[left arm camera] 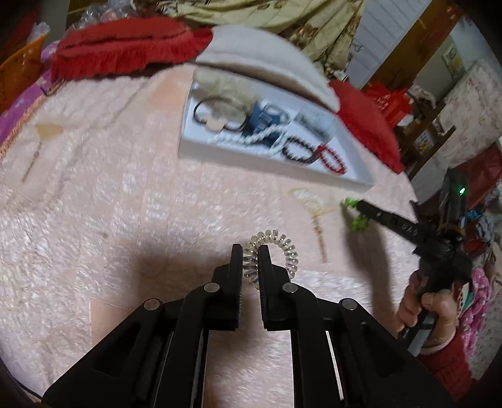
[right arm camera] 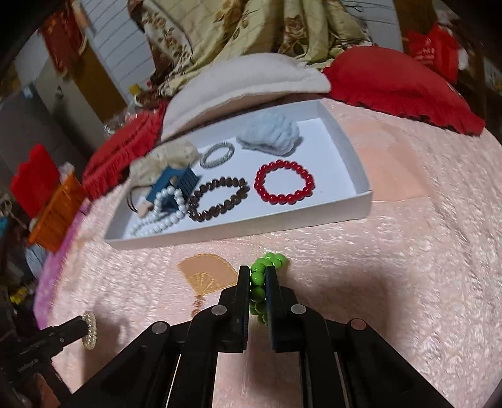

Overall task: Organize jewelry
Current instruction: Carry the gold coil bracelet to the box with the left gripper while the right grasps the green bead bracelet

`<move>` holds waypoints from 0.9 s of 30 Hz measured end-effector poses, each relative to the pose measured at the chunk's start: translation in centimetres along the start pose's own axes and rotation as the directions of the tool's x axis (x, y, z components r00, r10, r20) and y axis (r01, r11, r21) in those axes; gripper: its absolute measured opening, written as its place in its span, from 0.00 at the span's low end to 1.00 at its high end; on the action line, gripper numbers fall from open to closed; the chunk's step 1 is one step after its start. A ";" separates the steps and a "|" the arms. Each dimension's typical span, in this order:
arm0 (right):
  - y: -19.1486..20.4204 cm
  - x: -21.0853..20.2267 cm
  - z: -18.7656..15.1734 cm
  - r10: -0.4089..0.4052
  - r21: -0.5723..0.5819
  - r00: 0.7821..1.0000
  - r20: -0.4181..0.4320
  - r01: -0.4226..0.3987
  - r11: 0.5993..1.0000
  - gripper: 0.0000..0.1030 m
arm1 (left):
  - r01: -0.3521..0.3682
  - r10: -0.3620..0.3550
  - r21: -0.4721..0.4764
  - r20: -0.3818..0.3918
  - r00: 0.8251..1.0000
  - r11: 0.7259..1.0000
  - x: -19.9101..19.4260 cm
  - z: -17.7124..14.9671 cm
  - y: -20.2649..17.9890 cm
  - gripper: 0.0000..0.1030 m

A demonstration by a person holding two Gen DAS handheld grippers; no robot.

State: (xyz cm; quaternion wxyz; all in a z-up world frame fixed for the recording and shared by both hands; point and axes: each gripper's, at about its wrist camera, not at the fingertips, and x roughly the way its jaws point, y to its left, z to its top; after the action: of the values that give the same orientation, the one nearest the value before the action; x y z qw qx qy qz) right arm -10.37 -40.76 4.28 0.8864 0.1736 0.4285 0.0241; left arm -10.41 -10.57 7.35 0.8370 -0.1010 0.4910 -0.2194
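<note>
My left gripper (left arm camera: 251,251) is shut on a clear spiral hair tie (left arm camera: 284,248) above the pink bedspread; it also shows in the right wrist view (right arm camera: 89,329). My right gripper (right arm camera: 258,270) is shut on a green bead bracelet (right arm camera: 266,262), also seen in the left wrist view (left arm camera: 356,216). A white tray (right arm camera: 360,175) ahead holds a red bead bracelet (right arm camera: 284,182), a brown bead bracelet (right arm camera: 219,199), a white pearl necklace (right arm camera: 160,216), a silver bangle (right arm camera: 217,154), a blue clip (right arm camera: 177,185) and a grey scrunchie (right arm camera: 269,136).
Red fringed cushions (right arm camera: 404,84) and a cream pad (right arm camera: 244,81) lie behind the tray. An orange basket (right arm camera: 56,213) stands at the left edge of the bed. A floral quilt (right arm camera: 251,28) is piled at the back.
</note>
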 end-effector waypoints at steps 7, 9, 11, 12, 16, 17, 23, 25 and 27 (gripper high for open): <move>-0.4 -3.0 1.6 0.056 0.038 0.998 0.042 -0.058 0.998 0.08 | 0.036 -0.038 0.047 0.053 0.998 0.998 -3.1 2.6 -2.4 0.08; -0.3 -3.7 2.5 0.062 0.036 0.996 0.057 -0.064 0.997 0.08 | 0.055 -0.058 0.048 0.053 0.997 0.997 -3.3 4.2 -3.1 0.08; -0.1 -4.3 3.6 0.065 0.029 0.995 0.075 -0.068 0.997 0.08 | 0.070 -0.073 0.052 0.059 0.996 0.996 -3.4 5.9 -3.8 0.08; 0.0 -4.6 4.3 0.065 0.022 0.994 0.084 -0.068 0.997 0.08 | 0.075 -0.078 0.057 0.063 0.995 0.996 -3.4 6.6 -4.1 0.08; 0.2 -5.0 6.9 0.051 0.002 0.992 0.113 -0.051 0.999 0.08 | 0.076 -0.081 0.065 0.071 0.994 0.995 -2.1 10.6 -6.0 0.08; 0.0 -5.0 7.6 0.045 0.002 0.992 0.116 -0.045 0.999 0.08 | 0.072 -0.076 0.067 0.069 0.995 0.995 -1.6 11.3 -6.4 0.08; -1.6 -1.9 11.4 -0.009 0.006 0.997 0.080 0.008 1.000 0.08 | 0.041 -0.044 0.095 0.026 0.999 0.995 4.1 16.0 -9.1 0.08; -2.4 0.0 12.0 -0.023 0.007 0.999 0.048 0.023 1.000 0.08 | 0.018 -0.018 0.103 -0.004 1.000 0.995 6.8 17.0 -9.6 0.08; -3.0 1.8 12.4 -0.047 0.008 0.999 0.020 0.047 0.999 0.08 | 0.000 0.005 0.111 -0.049 0.999 0.994 10.0 17.8 -9.8 0.08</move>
State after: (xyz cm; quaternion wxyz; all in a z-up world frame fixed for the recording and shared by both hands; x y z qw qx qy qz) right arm -0.01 -46.81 9.01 0.8903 0.1670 0.4238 0.0000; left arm 6.56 -24.66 12.20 0.8294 -0.0483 0.4985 -0.2477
